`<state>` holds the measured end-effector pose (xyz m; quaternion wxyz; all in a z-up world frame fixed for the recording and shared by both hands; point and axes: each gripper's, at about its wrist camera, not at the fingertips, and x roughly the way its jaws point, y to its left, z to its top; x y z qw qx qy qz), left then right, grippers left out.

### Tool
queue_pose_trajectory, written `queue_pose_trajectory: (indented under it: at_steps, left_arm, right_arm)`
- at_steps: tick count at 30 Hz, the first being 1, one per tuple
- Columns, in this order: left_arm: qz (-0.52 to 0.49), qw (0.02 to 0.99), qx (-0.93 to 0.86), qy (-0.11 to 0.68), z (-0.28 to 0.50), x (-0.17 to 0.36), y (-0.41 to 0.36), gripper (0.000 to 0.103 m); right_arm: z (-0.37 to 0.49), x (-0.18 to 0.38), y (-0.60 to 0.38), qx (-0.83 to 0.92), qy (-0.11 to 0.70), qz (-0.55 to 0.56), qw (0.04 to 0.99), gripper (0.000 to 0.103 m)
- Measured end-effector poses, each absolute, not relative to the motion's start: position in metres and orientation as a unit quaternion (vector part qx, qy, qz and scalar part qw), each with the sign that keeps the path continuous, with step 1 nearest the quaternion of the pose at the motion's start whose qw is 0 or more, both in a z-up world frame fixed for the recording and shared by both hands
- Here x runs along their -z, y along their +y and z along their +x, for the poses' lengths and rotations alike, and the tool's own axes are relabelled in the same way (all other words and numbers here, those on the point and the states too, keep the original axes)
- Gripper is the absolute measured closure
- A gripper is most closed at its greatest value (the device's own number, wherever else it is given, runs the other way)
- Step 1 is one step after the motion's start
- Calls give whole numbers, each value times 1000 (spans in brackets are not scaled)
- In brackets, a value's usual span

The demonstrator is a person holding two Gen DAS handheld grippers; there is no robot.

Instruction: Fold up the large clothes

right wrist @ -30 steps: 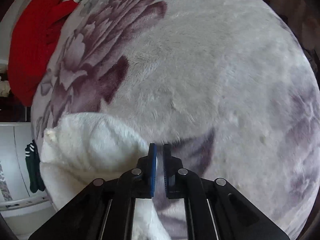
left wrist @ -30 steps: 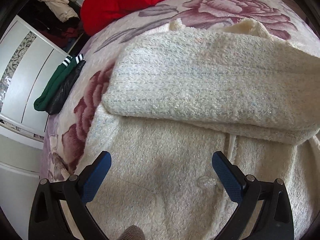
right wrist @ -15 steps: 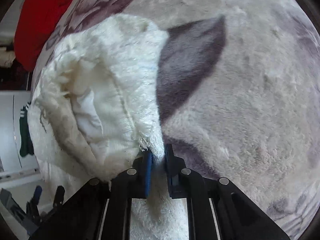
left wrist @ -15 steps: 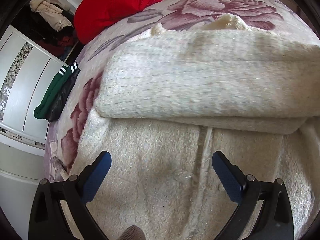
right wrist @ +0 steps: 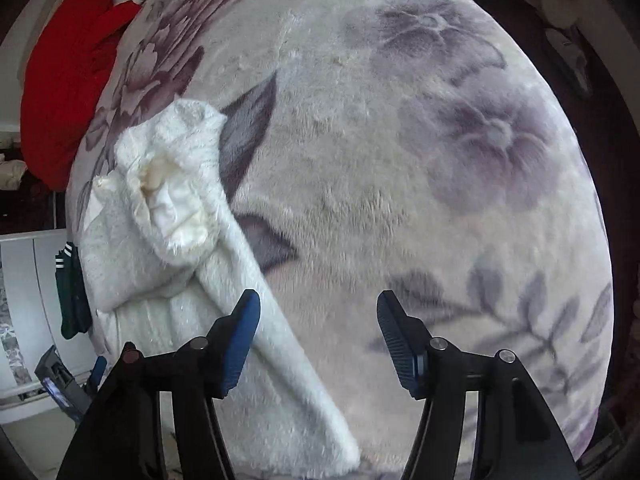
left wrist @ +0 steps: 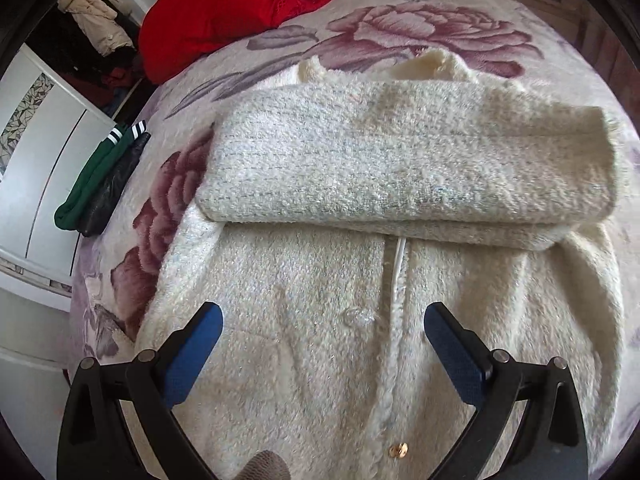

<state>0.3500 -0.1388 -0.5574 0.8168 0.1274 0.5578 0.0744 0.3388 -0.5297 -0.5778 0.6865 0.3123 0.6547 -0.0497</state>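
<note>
We have just let go of the sleeve. A second ago our right gripper [right wrist: 318, 336] was pinched shut on the edge of the cream fleece coat [left wrist: 360, 360] and carrying it across the floral blanket [right wrist: 400, 160]; now its jaws are opening and nothing sits between them, only bare blanket. The coat's edge runs just past the left finger [right wrist: 240, 336], lying loose on the bed, and the cuff end of the sleeve [right wrist: 172, 184] rests further away, to the left.

Our left gripper [left wrist: 323, 350] hangs over the near half of the coat with its jaws spread wide, gripping nothing. Beneath it we see the button placket and a clear button [left wrist: 354, 316]. Across the far half, the sleeves now lie folded flat as a thick band [left wrist: 400, 168], squarer than half a second ago.

To our mind this means the sleeve fold is done and both hands are free. The coat lies in the middle of the bed, with the red garment [left wrist: 248, 4] far off to the left and the green and black clothes [left wrist: 100, 184] at the left edge. We judge the next step is folding the body over.
</note>
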Motion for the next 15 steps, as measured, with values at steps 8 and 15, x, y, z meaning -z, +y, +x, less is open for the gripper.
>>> queue_pose_trajectory:
  at_steps: [8, 15]
  left_arm:
    - [136, 807, -37, 574, 341, 548, -112, 0]
    - [111, 802, -63, 583, 356, 554, -97, 0]
  right_arm:
    - [285, 512, -493, 111, 630, 355, 681, 40]
    - [363, 492, -475, 91, 615, 354, 698, 40]
